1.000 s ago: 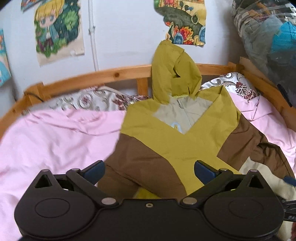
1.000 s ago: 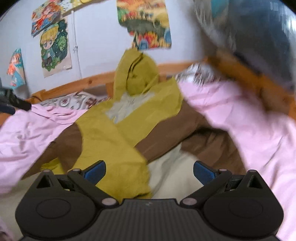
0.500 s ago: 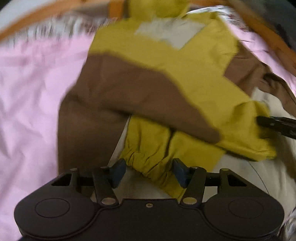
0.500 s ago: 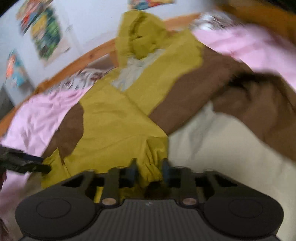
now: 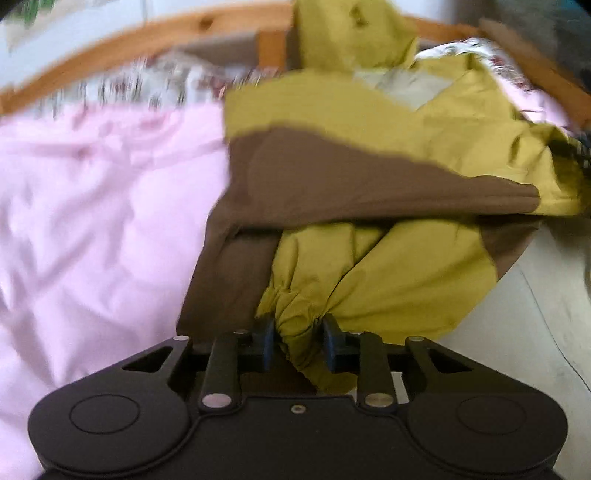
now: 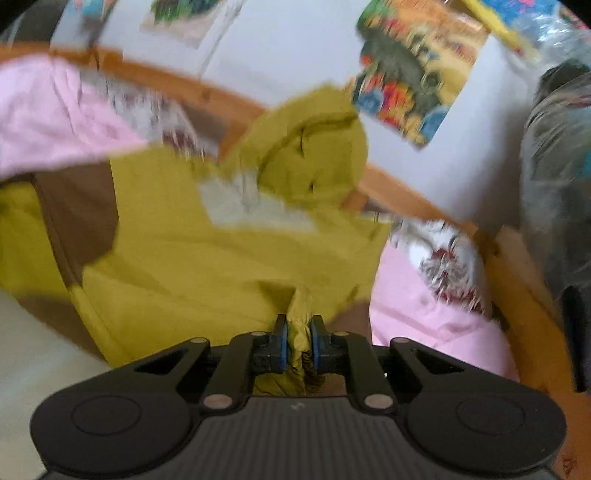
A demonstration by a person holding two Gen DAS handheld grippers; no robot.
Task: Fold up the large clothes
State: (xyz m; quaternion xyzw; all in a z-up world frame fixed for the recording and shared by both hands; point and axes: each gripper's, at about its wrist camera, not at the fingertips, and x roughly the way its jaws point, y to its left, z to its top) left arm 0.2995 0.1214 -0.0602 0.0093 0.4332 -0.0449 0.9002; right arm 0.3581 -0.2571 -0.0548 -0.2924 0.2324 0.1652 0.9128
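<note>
A large hooded jacket [image 5: 369, 177] in mustard yellow, brown and cream lies on a bed, its hood [image 5: 347, 33] toward the headboard. My left gripper [image 5: 297, 345] is shut on a gathered yellow cuff [image 5: 295, 314] of a sleeve folded over the body. In the right wrist view the jacket [image 6: 192, 251] fills the middle, hood [image 6: 306, 147] up. My right gripper [image 6: 298, 341] is shut on a bunch of yellow fabric [image 6: 300, 310] and holds it raised.
A pink sheet [image 5: 92, 206] covers the bed left of the jacket and shows at the right [image 6: 424, 310]. A wooden headboard [image 5: 147, 40] curves behind, with floral pillows [image 6: 443, 258]. Posters [image 6: 413, 66] hang on the wall. Bagged clothes [image 6: 557, 177] sit at the right.
Both grippers came down onto the jacket's sleeves and shut on their yellow cuffs. The right gripper has lifted its sleeve and swung right; the left has pulled its cuff up.
</note>
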